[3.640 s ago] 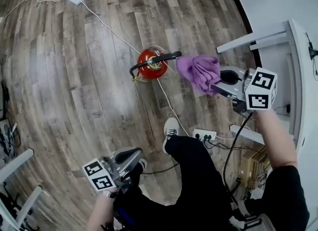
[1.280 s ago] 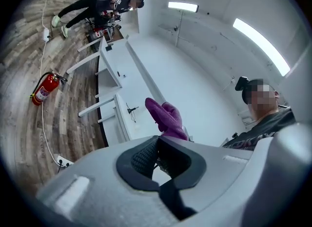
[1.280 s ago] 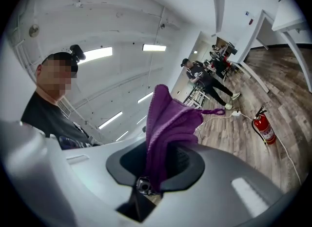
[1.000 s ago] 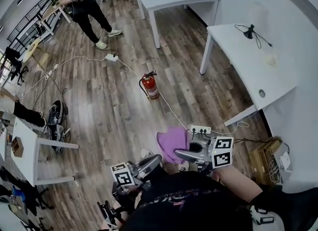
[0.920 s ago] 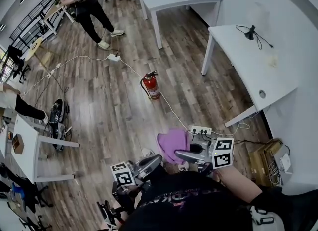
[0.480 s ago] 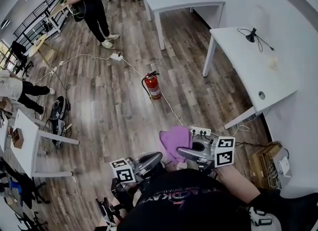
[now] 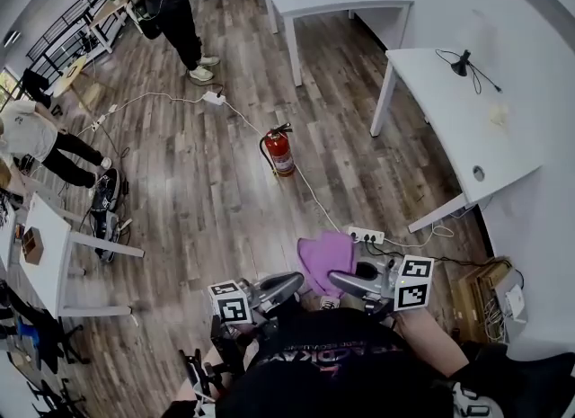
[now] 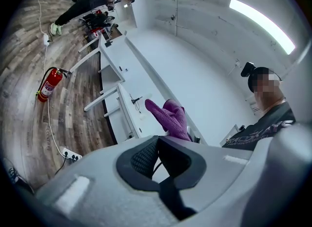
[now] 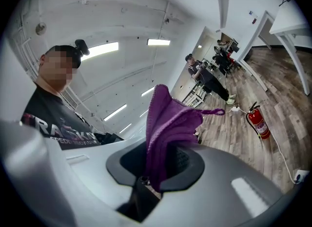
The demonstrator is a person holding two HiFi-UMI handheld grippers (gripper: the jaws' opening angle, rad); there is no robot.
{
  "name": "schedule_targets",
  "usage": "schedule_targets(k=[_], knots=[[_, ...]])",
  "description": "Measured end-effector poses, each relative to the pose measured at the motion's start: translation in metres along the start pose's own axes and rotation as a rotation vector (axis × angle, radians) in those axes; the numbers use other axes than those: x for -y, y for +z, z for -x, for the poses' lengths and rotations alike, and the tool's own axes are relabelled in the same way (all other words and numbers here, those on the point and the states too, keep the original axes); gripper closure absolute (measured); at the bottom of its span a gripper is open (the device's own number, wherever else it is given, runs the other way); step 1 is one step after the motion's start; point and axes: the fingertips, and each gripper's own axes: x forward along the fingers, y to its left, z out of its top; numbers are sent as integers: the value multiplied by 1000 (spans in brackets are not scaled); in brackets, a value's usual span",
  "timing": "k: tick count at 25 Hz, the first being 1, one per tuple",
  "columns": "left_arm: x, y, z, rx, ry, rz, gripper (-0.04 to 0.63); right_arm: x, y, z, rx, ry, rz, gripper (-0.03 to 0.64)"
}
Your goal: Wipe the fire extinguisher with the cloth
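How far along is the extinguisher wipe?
Done: cloth is clamped in the right tool. In hand: nothing touches the extinguisher; it stands upright on the floor, well away from both tools, though the cloth was right beside it seconds ago. Left tool is shut, empty. Remaining: can't tell whether more wiping is needed.

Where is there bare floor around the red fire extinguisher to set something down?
Bare wood floor lies left of the red fire extinguisher, and between it and the white desk on its right. Crowded: the white cable and white power strip.
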Motion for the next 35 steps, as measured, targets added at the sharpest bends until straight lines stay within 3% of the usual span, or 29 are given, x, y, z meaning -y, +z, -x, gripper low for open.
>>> schedule_targets(k=[16,35], knots=[[24,3,2,-20,15,-6,595,-4,-1,-1,35,-15,12,552],[13,7,7,-10,-1,-15,595,2,-1,-6,39,-23,6,552]])
